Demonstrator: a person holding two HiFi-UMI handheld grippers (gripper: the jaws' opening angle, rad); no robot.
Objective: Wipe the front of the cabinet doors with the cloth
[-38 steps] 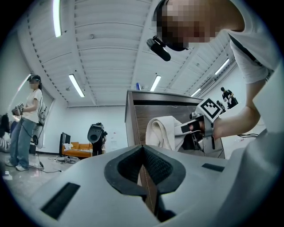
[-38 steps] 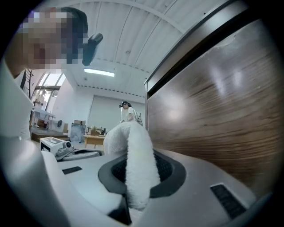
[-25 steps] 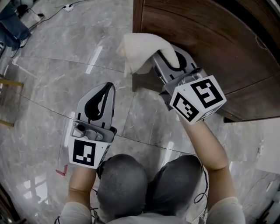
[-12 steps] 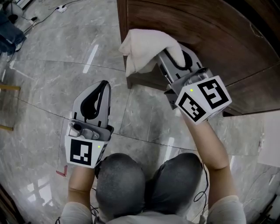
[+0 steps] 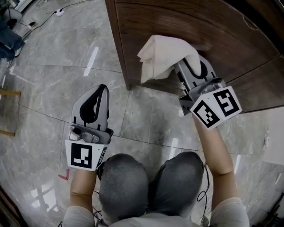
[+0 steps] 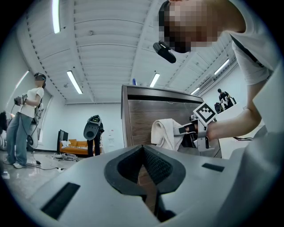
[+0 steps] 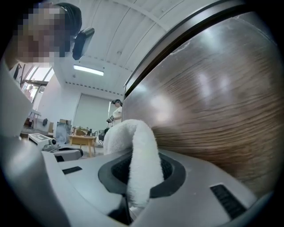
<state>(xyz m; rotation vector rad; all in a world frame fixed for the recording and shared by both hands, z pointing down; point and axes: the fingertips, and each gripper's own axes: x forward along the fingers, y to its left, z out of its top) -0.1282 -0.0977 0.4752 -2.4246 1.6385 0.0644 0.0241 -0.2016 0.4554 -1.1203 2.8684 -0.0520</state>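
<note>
A cream cloth (image 5: 166, 55) is pinched in my right gripper (image 5: 188, 66), which is shut on it and presses it against the dark wood cabinet door (image 5: 208, 31). In the right gripper view the cloth (image 7: 140, 164) loops up out of the shut jaws, with the wood door (image 7: 222, 119) close on the right. My left gripper (image 5: 98, 95) is shut and empty, held over the marble floor left of the cabinet's corner. The left gripper view shows the cabinet (image 6: 146, 119), the cloth (image 6: 163, 134) and my right gripper (image 6: 188, 129) ahead.
The grey marble floor (image 5: 57, 57) spreads to the left. The cabinet's left edge (image 5: 116, 44) stands just beyond my left gripper. A cable and plug (image 5: 60, 11) lie far left. A person (image 6: 24, 119) and a dark machine (image 6: 92, 131) stand in the distance.
My right gripper has carried the cloth to the right along the cabinet door. The left gripper has stayed about where it was.
</note>
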